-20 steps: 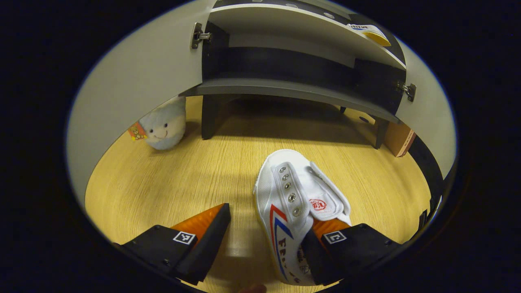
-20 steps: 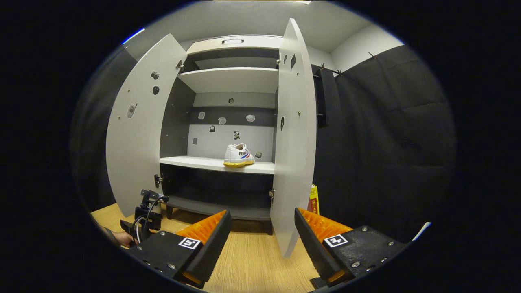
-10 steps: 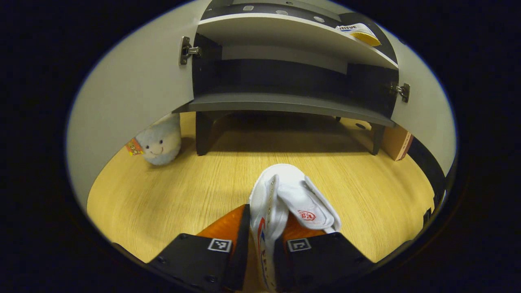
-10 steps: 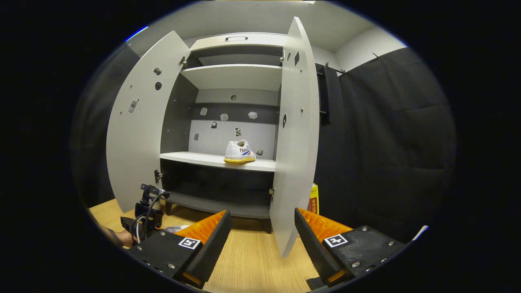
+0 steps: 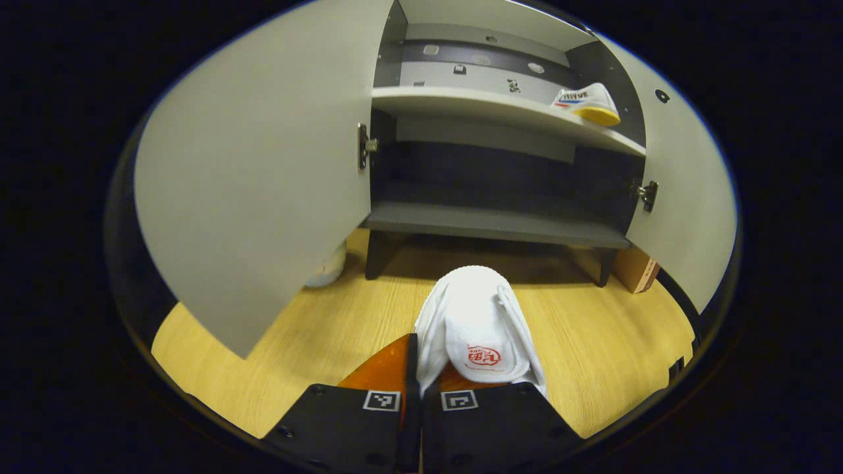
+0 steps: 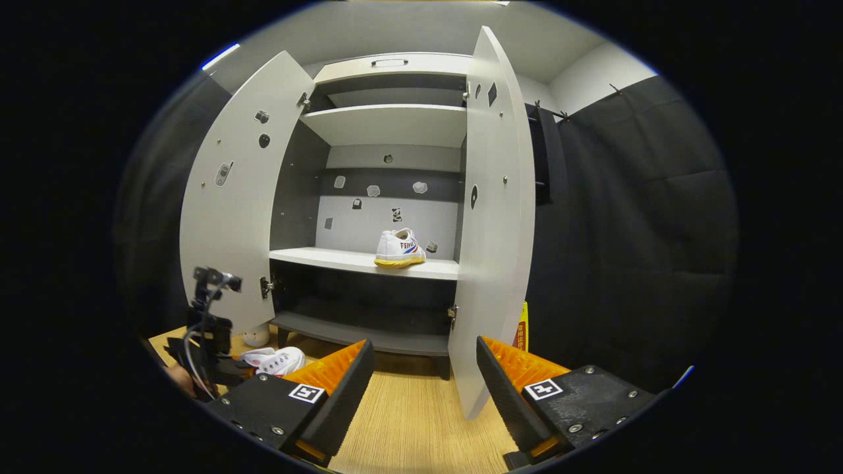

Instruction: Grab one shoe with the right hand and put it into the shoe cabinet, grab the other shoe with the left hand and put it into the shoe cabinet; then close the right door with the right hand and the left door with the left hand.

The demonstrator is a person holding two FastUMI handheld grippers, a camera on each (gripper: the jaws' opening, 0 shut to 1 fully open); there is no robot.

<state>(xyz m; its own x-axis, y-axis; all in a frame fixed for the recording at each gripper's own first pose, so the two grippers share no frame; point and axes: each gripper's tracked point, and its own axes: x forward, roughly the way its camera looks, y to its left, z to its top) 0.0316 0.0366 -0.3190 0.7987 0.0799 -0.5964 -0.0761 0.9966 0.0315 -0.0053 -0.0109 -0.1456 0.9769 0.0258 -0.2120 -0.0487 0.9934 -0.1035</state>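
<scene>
Left gripper (image 5: 416, 395): fingers are pressing together on the heel end of a white shoe (image 5: 475, 326), which is pointing toe-forward toward the shoe cabinet (image 5: 494, 224) above the wooden floor (image 5: 593, 342); whether it is touching the floor cannot be told. In the right gripper view this same gripper (image 6: 204, 349) is showing low at the left, with the held shoe (image 6: 276, 360) lying beside it. Right gripper (image 6: 421, 375): fingers are standing wide apart, holding nothing, hovering over the floor (image 6: 408, 421) in front of the cabinet (image 6: 388, 197). Beyond, the left door (image 5: 257, 191) and the right door (image 5: 685, 204) are both standing open; the right door's edge (image 6: 490, 224) is sitting between the right gripper's fingers in its own view. A pale plush toy (image 5: 327, 268) is peeking out on the floor behind the left door. Farthest in, the second white shoe (image 6: 399, 248), yellow-soled, is resting on the middle shelf (image 6: 329, 258), toward its right end.
</scene>
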